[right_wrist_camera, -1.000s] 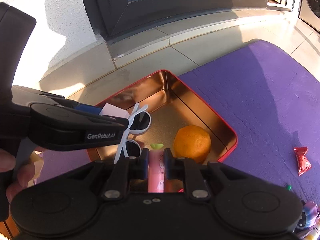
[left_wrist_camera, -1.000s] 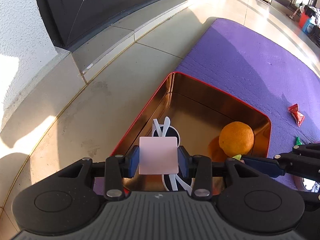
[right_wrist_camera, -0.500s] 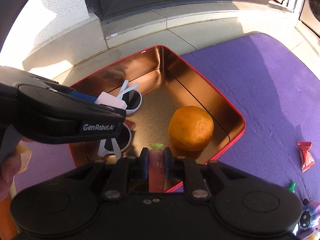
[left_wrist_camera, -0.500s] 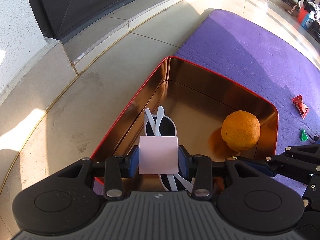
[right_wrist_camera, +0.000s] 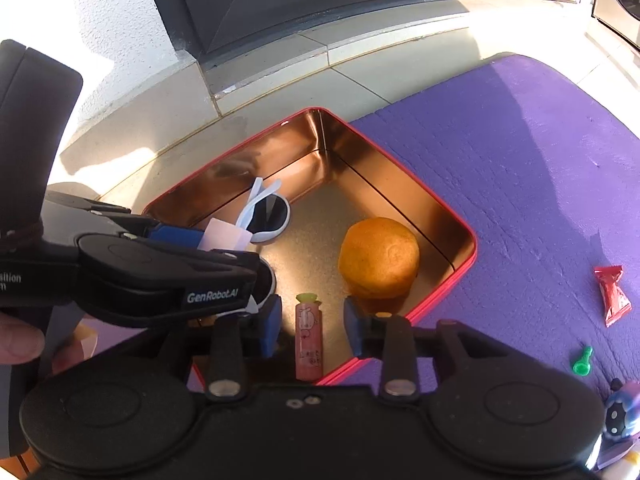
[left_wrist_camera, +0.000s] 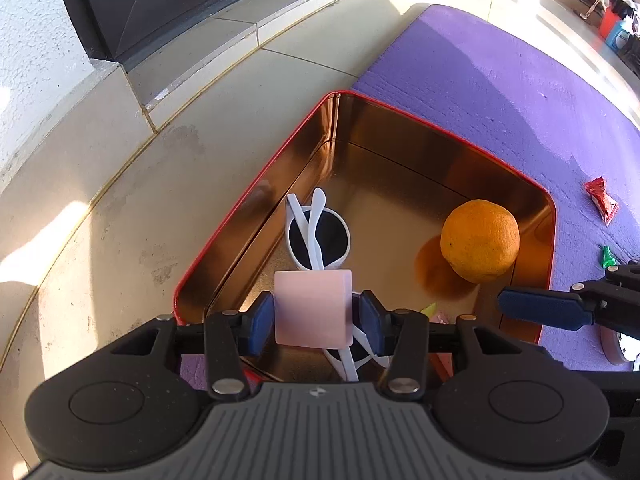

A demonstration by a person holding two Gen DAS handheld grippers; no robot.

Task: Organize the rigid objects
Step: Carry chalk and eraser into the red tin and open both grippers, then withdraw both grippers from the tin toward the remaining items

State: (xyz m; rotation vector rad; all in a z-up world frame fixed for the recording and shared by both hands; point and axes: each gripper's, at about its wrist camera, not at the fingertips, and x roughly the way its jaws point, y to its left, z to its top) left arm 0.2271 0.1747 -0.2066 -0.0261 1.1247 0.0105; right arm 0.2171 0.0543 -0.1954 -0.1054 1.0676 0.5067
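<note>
A red tin (left_wrist_camera: 440, 130) with a gold inside sits on the purple mat; it also shows in the right wrist view (right_wrist_camera: 452, 220). In it lie white sunglasses (left_wrist_camera: 318, 234), an orange (left_wrist_camera: 479, 240) and a pink tube (right_wrist_camera: 308, 336) with a green cap. My left gripper (left_wrist_camera: 314, 316) is shut on a pink square block (left_wrist_camera: 313, 307) above the tin's near left part. My right gripper (right_wrist_camera: 310, 318) is open, its blue pads apart on both sides of the pink tube, which rests at the tin's near edge.
A red candy wrapper (right_wrist_camera: 612, 294) and a small green piece (right_wrist_camera: 582, 360) lie on the purple mat (right_wrist_camera: 520, 140) to the right. A toy (right_wrist_camera: 618, 412) is at the lower right. Tiled floor, a step and a wall lie beyond the tin.
My right gripper has opened and let go of the pink tube, which now lies in the tin. My left gripper still holds the pink block and has drawn back a little.
</note>
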